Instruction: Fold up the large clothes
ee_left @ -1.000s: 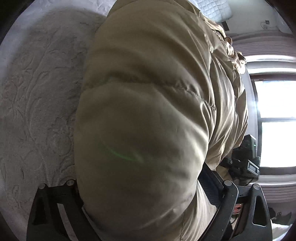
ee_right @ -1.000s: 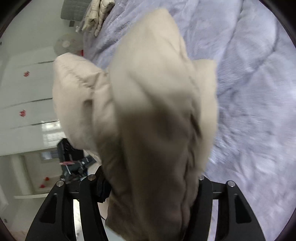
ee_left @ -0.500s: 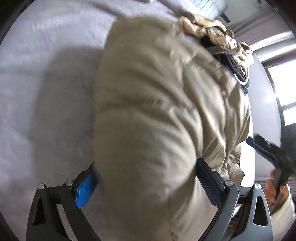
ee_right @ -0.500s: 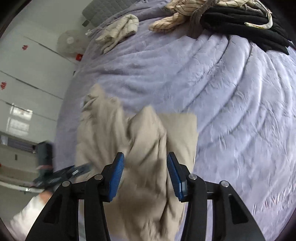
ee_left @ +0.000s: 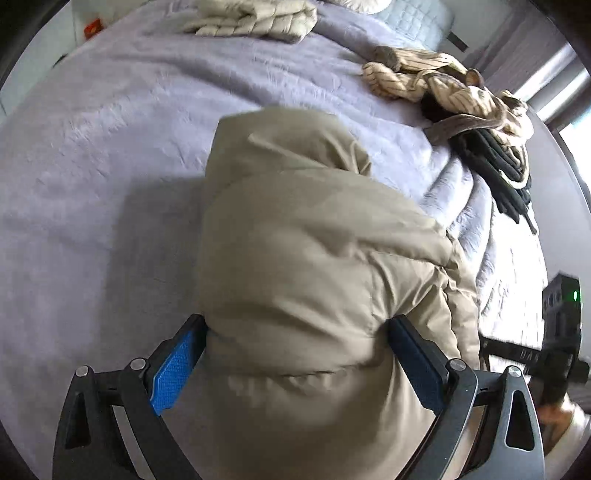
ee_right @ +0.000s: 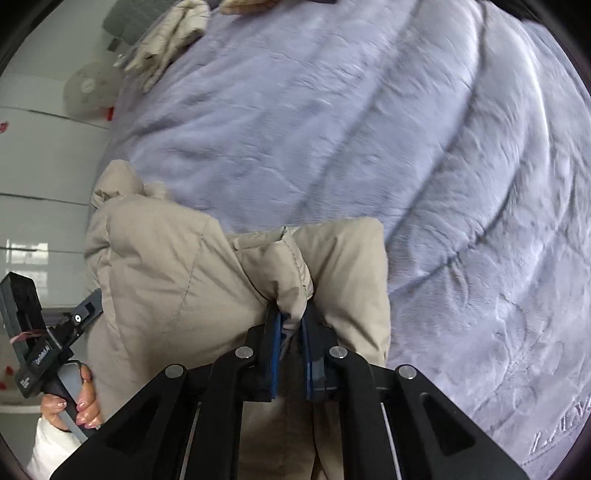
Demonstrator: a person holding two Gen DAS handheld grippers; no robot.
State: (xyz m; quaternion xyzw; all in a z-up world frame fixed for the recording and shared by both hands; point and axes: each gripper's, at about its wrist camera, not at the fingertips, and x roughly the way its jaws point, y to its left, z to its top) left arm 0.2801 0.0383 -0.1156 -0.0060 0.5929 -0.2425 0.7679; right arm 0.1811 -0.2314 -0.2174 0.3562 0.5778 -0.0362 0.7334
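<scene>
A beige puffer jacket (ee_left: 314, 266) lies bunched on the lavender bedspread (ee_left: 110, 155), near the bed's front edge. My left gripper (ee_left: 295, 343) is open, its blue-padded fingers (ee_left: 173, 365) wide apart on either side of a thick fold of the jacket. In the right wrist view the jacket (ee_right: 177, 277) fills the lower left. My right gripper (ee_right: 290, 325) is shut on a pinched fold of the jacket, which bulges out above the pads. The left gripper's handle and hand show in the right wrist view (ee_right: 40, 354).
A striped cream garment over a black one (ee_left: 461, 110) lies at the far right of the bed. A folded cream quilted jacket (ee_left: 251, 18) sits at the far side. A fan (ee_right: 88, 88) and white cabinets stand beyond the bed's left edge.
The jacket has come down from the air onto the bed. My right gripper has closed from open onto a fold. My left gripper has stayed wide around the bulk.
</scene>
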